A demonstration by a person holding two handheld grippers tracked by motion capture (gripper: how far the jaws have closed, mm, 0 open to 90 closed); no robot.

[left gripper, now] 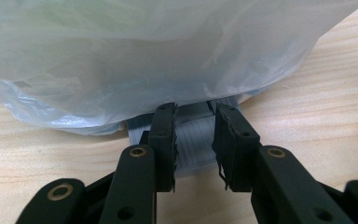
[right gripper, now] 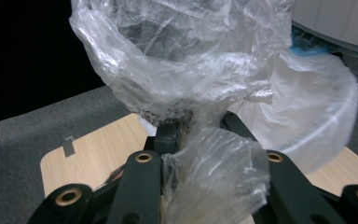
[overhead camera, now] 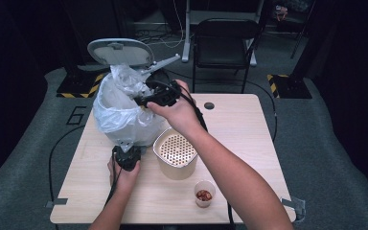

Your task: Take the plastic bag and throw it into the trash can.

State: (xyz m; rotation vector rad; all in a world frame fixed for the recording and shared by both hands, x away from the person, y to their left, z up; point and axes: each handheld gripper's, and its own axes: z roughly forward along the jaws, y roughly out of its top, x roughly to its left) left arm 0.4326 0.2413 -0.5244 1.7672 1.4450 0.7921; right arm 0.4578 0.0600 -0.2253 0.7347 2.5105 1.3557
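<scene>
Both tongs grip: right [right gripper: 200, 126] clamps plastic bag [right gripper: 186, 70], left [left gripper: 195, 140] pedal [left gripper: 193, 140].

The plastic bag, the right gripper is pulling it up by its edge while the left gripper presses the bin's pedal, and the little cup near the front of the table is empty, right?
Not quite: the high view shows the small cup holding something red, not empty. The rest holds: the right gripper grips the plastic bag, and the left gripper is at the grey pedal.

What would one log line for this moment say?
left tongs: shut on grey pedal | right tongs: shut on plastic bag, pulling it | lid: up | beside: perforated container, small cup
</scene>
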